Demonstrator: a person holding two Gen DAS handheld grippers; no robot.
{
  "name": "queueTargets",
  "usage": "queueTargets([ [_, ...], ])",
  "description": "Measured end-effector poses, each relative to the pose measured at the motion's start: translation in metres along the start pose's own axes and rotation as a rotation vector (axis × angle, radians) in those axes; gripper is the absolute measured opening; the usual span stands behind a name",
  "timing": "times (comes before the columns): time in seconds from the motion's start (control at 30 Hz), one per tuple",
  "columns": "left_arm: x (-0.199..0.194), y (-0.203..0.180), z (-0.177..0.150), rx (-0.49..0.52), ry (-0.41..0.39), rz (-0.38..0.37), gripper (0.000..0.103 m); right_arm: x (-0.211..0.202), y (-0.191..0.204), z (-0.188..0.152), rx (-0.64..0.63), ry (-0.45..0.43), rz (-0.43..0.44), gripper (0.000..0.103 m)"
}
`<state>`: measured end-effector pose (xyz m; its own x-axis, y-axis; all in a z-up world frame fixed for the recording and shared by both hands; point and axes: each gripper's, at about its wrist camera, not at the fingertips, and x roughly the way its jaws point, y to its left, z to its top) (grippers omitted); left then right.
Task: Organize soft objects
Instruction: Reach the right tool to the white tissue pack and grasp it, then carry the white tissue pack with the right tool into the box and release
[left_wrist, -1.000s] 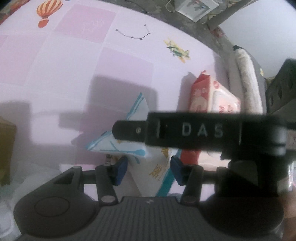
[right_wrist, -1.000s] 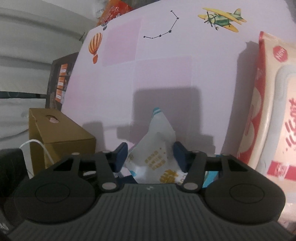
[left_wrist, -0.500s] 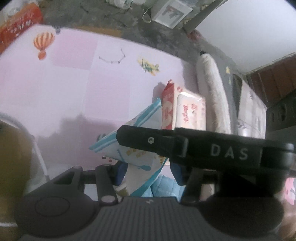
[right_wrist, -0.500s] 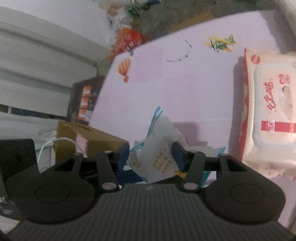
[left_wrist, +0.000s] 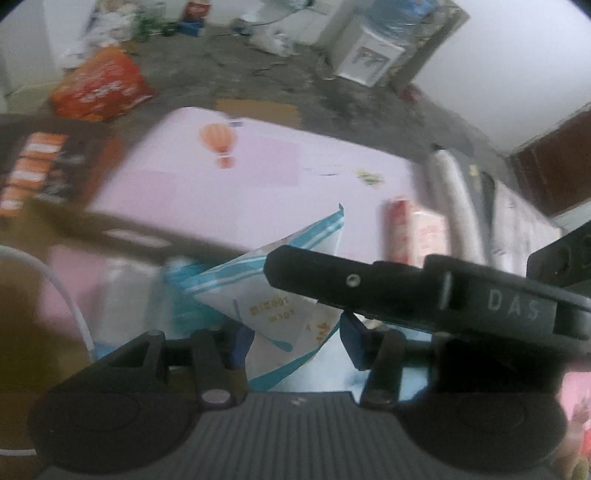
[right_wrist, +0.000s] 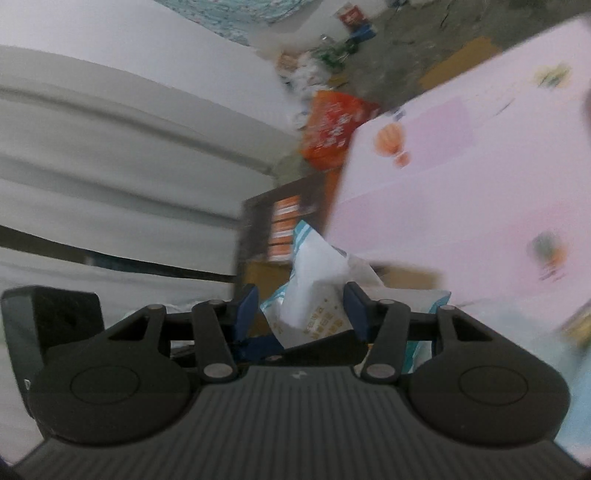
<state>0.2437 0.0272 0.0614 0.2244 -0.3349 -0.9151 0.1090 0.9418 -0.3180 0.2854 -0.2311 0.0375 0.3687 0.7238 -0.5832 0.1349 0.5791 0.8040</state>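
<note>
A soft white pack with blue stripes and yellow print (left_wrist: 273, 295) is held between both grippers, lifted above the pink mat (left_wrist: 258, 177). My left gripper (left_wrist: 293, 341) is shut on its lower part. My right gripper (right_wrist: 301, 308) is shut on the same pack (right_wrist: 317, 291), and its black body (left_wrist: 406, 291) crosses the left wrist view. A red and white wipes pack (left_wrist: 417, 229) lies on the mat at the right. Both views are motion-blurred.
A brown cardboard box (left_wrist: 22, 295) with a white cord stands at the left, and also shows in the right wrist view (right_wrist: 269, 277). A dark box with orange labels (left_wrist: 37, 173) sits left of the mat. An orange bag (left_wrist: 103, 88) lies on the floor. A rolled white cloth (left_wrist: 454, 199) lies at the mat's right edge.
Both grippers have risen and tilted back with the pack held between them. The views have swung from the mat surface toward the floor, the wall and the boxes at the left.
</note>
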Motion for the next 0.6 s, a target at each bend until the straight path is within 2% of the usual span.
queueTargets([
  [0.13,-0.014,0.054,-0.017,-0.028,0.051,0.062,0.052,0.059,0.022,-0.035,0.075,0.051,0.073,0.051],
  [0.3,0.003,0.113,-0.038,-0.069,0.129,0.11,0.053,0.126,0.028,-0.075,0.17,0.114,0.056,0.051],
  [0.4,0.01,0.141,-0.049,-0.067,0.146,0.166,0.056,0.159,0.02,-0.096,0.262,0.133,0.059,0.051],
  [0.53,0.016,0.162,-0.058,-0.018,0.145,0.278,0.062,0.194,0.005,-0.124,0.365,0.134,0.038,0.052],
  [0.6,0.016,0.171,-0.06,-0.008,0.142,0.293,0.063,0.212,-0.006,-0.136,0.441,0.13,0.045,0.052],
])
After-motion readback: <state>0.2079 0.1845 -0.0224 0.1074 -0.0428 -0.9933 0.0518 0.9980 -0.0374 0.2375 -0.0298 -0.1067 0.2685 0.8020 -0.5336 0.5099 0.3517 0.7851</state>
